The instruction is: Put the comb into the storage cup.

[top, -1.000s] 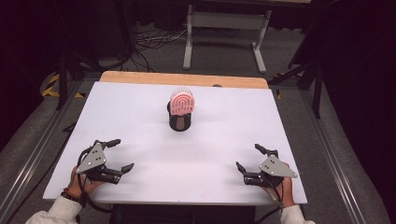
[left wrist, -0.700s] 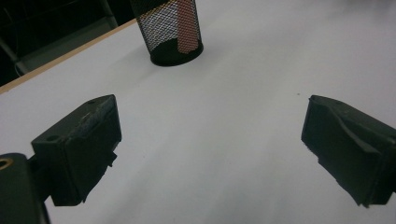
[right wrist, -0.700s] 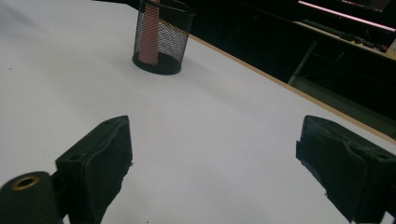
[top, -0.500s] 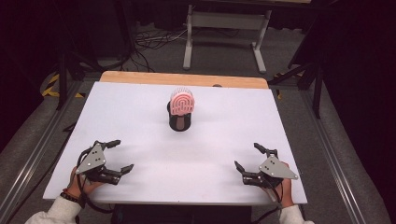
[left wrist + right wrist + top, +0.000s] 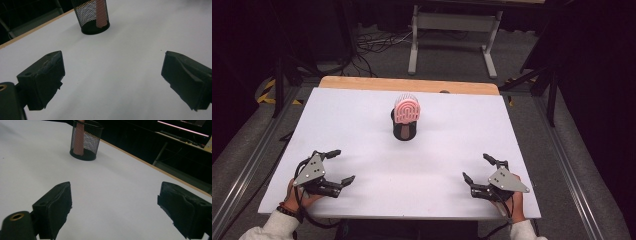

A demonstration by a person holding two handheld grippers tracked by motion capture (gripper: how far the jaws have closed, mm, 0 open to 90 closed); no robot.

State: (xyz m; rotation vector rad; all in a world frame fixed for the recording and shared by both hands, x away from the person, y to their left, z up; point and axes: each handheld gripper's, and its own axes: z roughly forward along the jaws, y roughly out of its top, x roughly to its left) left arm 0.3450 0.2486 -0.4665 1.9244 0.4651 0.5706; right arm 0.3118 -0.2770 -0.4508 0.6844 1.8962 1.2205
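A black mesh cup (image 5: 405, 131) stands upright near the middle of the white table (image 5: 362, 115). A pink brush-like thing (image 5: 407, 111) sticks out of its top, its pink handle (image 5: 101, 13) showing through the mesh. My left gripper (image 5: 336, 167) rests at the front left of the table, open, with nothing between its jaws. At the front right my right gripper (image 5: 479, 169) is open too and holds nothing. The mesh cup (image 5: 85, 140) lies well ahead of both, far from either gripper (image 5: 112, 75).
A wooden strip (image 5: 407, 85) edges the table's far side. Beyond it a grey metal stand (image 5: 452, 30) and cables lie on the floor. Dark frame legs stand at both sides of the table.
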